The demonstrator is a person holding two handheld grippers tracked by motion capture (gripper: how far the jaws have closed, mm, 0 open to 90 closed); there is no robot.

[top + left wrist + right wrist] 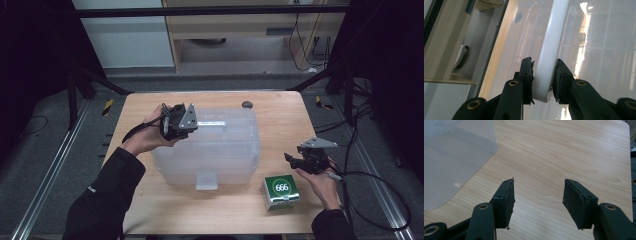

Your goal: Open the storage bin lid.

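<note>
The clear plastic storage box (210, 150) sits mid-frame on the bench (280, 120), its white carry handle (549, 50) running along the lid. It looks translucent, gridded with compartments, a latch at the front. The left hand-held gripper (177, 122) is clamped on that handle near one end; a grip nearer the middle would probably lift more level, so a slow, straight pull seems wise. The right hand-held gripper (537, 202), at the frame's right, hovers with jaws apart above bare wood, near a green-and-white carton (281, 191).
</note>
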